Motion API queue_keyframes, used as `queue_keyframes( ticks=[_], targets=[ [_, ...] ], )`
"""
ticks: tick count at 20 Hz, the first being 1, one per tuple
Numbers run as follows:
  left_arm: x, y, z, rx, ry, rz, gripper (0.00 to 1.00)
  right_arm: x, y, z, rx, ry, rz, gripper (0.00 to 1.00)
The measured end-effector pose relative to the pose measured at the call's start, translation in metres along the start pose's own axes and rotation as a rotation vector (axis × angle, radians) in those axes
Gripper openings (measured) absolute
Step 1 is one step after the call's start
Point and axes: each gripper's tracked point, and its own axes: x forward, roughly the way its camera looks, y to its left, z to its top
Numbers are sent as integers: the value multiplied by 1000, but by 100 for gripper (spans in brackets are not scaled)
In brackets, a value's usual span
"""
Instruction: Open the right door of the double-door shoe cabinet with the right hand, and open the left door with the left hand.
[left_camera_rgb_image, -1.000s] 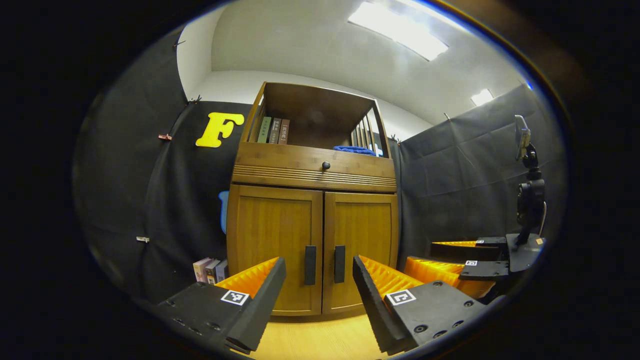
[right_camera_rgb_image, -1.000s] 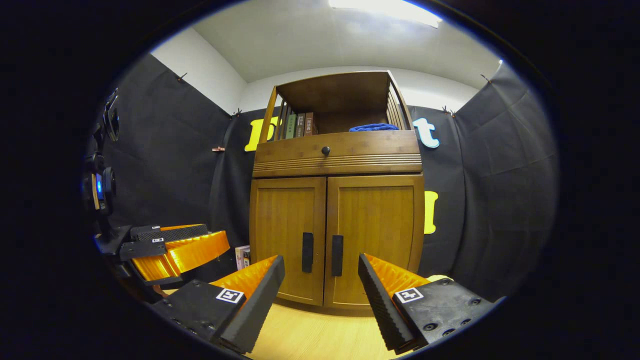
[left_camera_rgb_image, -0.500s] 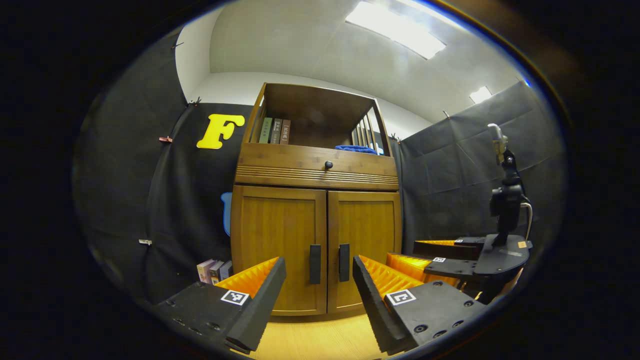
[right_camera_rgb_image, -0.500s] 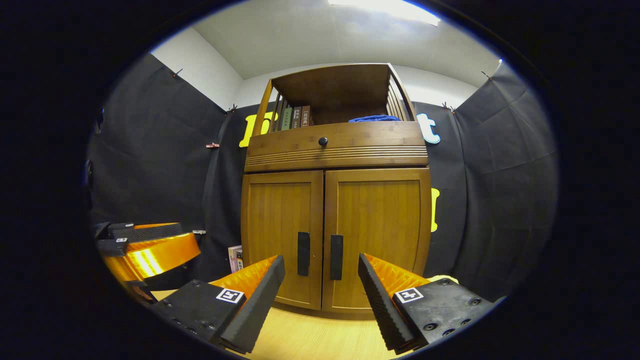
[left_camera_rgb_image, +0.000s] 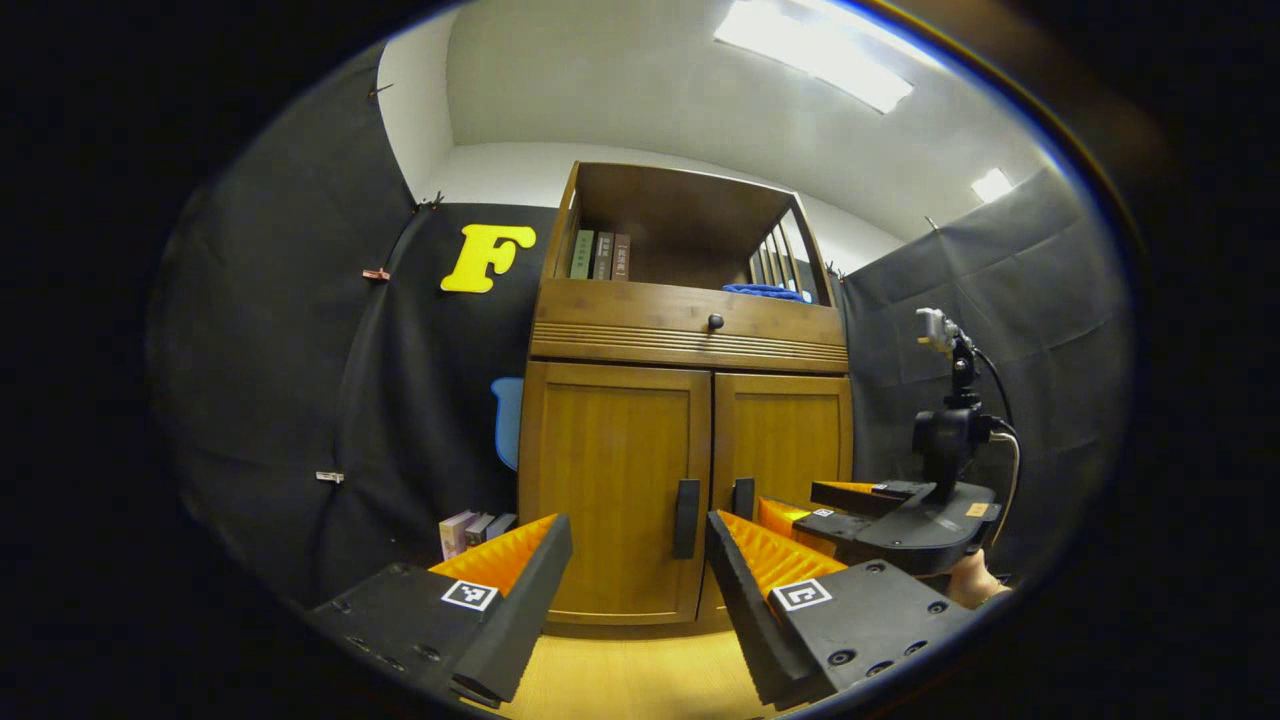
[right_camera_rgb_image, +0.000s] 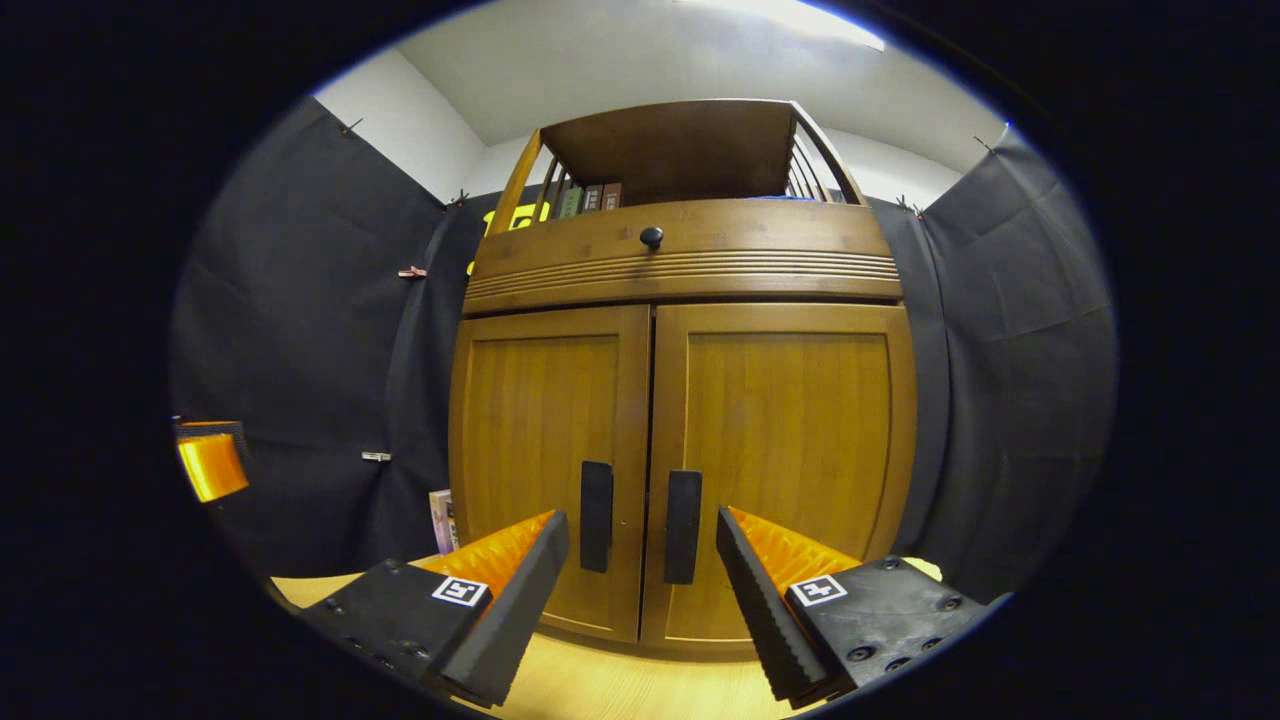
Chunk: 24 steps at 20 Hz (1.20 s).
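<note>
Clearly, both doors of the shoe cabinet (right_camera_rgb_image: 680, 440) are shut, and the cabinet stands at the middle of each frame. In the right gripper view the right tool (right_camera_rgb_image: 640, 565) is held wide open and empty, its fingers spread to either side of the two dark handles at the lower middle. The right handle (right_camera_rgb_image: 683, 527) sits just inside the gap, near the right finger, which suggests the tool is lined up so that this handle can be taken first. The right door (right_camera_rgb_image: 785, 450) appears close and large here, while the left door (right_camera_rgb_image: 545, 450) lies beside it.

In the left gripper view the left tool (left_camera_rgb_image: 638, 565) is likewise wide open and grips nothing, and it is kept farther back from the cabinet, probably waiting its turn. The left handle (left_camera_rgb_image: 686, 518) is seen between its fingers. That view also shows the right tool (left_camera_rgb_image: 835, 505) at the lower right of the frame, close before the right door, with part of a hand (left_camera_rgb_image: 968, 582) beneath it. Books (left_camera_rgb_image: 600, 255) and a blue cloth (left_camera_rgb_image: 765, 292) on the open top shelf are plainer there.
</note>
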Motion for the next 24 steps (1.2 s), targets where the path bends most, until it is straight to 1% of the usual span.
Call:
queue_keyframes(
  ticks=[2,3,4,5,6,7,8,9,12,13,14,15,17,18,19,20,21,22,23,24],
  targets=[
    [-1,9,-3,-2,6,12,84,20,-13,-6,-18,-14,-54,94],
    [-1,15,-3,4,9,22,84,29,-14,-9,-19,-13,-62,94],
    [-2,20,-4,10,9,32,84,37,-19,-15,-22,-10,-88,93],
    [-3,26,-3,16,8,42,84,44,-24,-18,-22,-17,-104,85],
    [-4,31,-4,20,6,51,84,52,-26,-21,-16,-20,-115,83],
    [-4,35,-3,23,4,58,84,59,-27,-25,-8,-14,-120,80],
    [-4,39,-4,23,2,63,84,62,-27,-31,3,-5,-121,82],
    [-4,42,-4,22,0,66,84,67,-27,-37,14,9,-127,81],
    [-3,53,-13,15,10,66,84,93,-27,-56,29,52,-125,82],
    [-3,58,-17,12,19,69,84,101,-30,-63,25,65,-133,81],
    [-2,62,-21,10,26,73,84,108,-37,-68,17,73,-157,83],
    [-2,68,-23,8,33,81,84,113,-41,-72,17,80,-166,71],
    [-2,78,-27,12,40,102,84,121,-41,-83,41,100,-160,63],
    [-2,82,-29,19,41,111,84,124,-38,-87,51,111,-142,66],
    [-2,85,-31,29,41,120,84,128,-37,-91,50,118,-138,65],
    [-1,87,-34,35,43,127,84,127,-37,-92,29,125,-140,65],
    [-1,89,-36,39,49,130,84,127,-34,-87,-2,95,-129,63],
    [0,89,-39,36,54,130,84,126,-31,-85,-34,89,-134,65],
    [2,88,-41,28,61,125,84,125,-32,-88,-64,82,-145,37],
    [2,87,-44,18,68,119,84,125,-31,-87,-79,79,-154,37]
  ],
)
